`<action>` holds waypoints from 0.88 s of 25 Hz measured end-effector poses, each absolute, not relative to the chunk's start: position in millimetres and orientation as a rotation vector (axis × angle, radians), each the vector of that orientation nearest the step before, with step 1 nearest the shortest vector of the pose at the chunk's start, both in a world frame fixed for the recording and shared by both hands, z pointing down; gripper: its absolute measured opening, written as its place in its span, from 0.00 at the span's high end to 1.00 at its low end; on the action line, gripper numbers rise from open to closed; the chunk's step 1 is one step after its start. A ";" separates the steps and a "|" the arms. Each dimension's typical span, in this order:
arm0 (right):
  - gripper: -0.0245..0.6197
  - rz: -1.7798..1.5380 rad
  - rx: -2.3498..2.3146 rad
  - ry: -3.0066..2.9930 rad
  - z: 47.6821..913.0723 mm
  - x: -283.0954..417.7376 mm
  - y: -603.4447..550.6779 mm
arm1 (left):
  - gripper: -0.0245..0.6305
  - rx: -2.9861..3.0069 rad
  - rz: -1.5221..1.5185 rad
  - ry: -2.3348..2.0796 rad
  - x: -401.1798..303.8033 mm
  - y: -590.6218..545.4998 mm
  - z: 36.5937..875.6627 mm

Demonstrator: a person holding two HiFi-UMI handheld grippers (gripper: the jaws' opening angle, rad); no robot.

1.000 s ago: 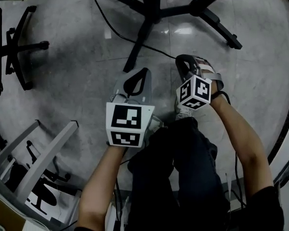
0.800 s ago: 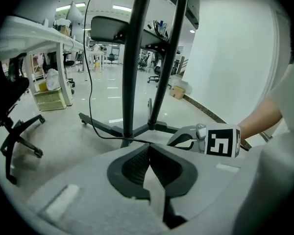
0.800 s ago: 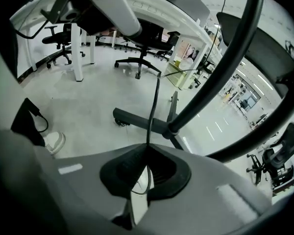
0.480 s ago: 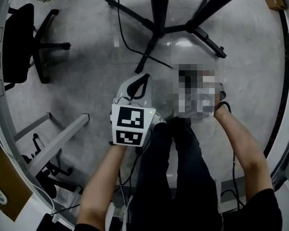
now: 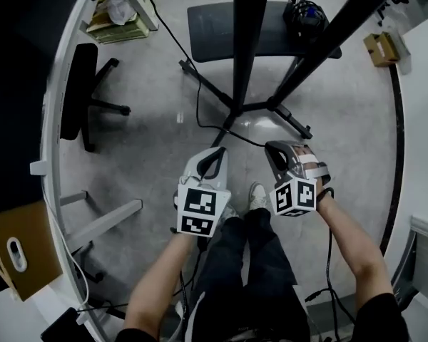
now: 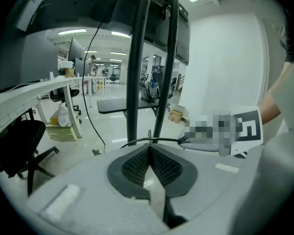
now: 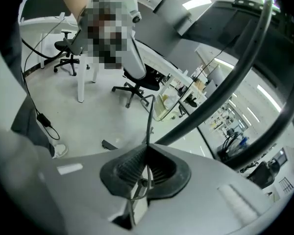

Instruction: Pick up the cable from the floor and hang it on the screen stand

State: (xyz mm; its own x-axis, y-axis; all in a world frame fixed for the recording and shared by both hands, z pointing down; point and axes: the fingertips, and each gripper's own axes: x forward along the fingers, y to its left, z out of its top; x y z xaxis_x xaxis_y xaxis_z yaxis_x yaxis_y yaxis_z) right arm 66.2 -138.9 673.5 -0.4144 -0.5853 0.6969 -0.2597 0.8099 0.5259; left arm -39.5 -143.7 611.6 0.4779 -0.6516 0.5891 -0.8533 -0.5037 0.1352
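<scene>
Left claw [image 6: 149, 150]: pressed together; the cable [image 6: 167, 140] crosses right at its tips, and no view shows whether it is nipped.
Right claw [image 7: 147, 153]: pinching the cable, which rises from its tips.
Head view only: the cable spans between both claws above the floor [image 5: 150, 141] and trails past the screen stand [image 5: 247, 48] feet.

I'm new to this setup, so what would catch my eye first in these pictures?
A thin black cable runs up from the floor into the shut fingers of the right gripper, centre right in the head view. Just beyond rise the dark posts of the screen stand, top centre.
</scene>
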 end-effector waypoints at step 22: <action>0.94 -0.894 0.961 -2.015 275.3 52.0 -234.0 | 0.80 2.456 0.289 -1.656 -85.9 -216.7 355.3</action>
State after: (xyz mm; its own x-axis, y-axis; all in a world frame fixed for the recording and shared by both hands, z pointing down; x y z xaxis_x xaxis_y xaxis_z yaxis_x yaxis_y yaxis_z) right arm 52.0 -234.0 275.3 -0.4623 -0.8328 0.3046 -0.3332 0.4815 0.8106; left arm -85.9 -216.7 355.3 0.3662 -0.8961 0.2507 -0.9281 -0.3712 0.0287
